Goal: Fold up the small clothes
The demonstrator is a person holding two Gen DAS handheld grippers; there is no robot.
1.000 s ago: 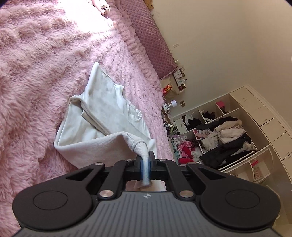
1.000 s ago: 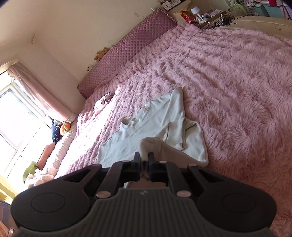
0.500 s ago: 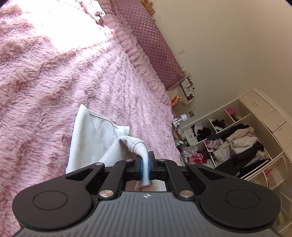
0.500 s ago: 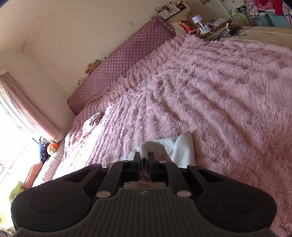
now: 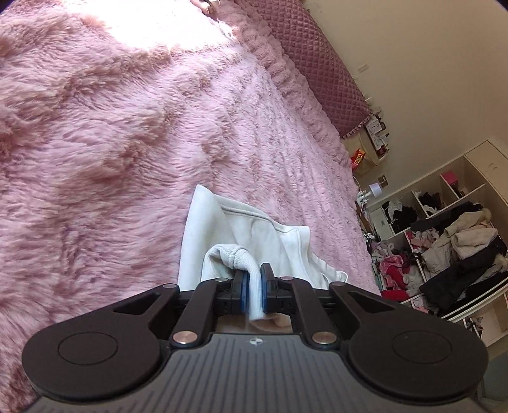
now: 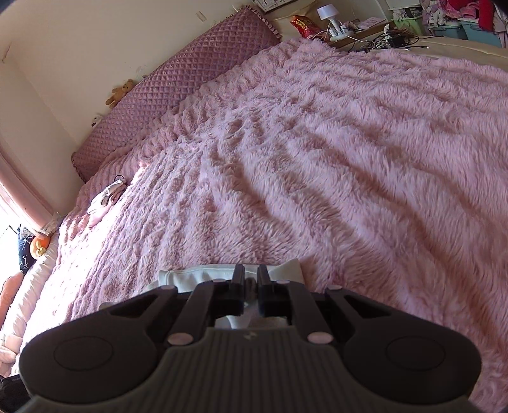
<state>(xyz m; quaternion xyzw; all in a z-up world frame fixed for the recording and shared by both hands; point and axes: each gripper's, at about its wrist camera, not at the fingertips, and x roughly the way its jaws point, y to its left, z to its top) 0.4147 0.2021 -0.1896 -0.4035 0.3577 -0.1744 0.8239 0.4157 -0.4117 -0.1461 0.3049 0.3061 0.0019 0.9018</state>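
A small white garment (image 5: 254, 235) lies on the pink furry bedspread (image 5: 127, 133). My left gripper (image 5: 253, 282) is shut on its ribbed hem, which is folded over the rest of the cloth just ahead of the fingers. In the right wrist view only a thin strip of the garment (image 6: 197, 274) shows above the gripper body. My right gripper (image 6: 250, 282) is shut on a bit of the same white cloth between its fingers. Most of the garment is hidden beneath both grippers.
A quilted pink headboard (image 6: 177, 92) runs along the wall. A small pale item (image 6: 106, 198) lies on the bedspread near it. A bedside table (image 6: 358, 28) holds a lamp and cables. Open shelves (image 5: 444, 241) stuffed with clothes stand beyond the bed's edge.
Both grippers have carried the held hem forward over the garment, toward the headboard. The spread-out cloth seen earlier is now mostly covered and hidden under the grippers.
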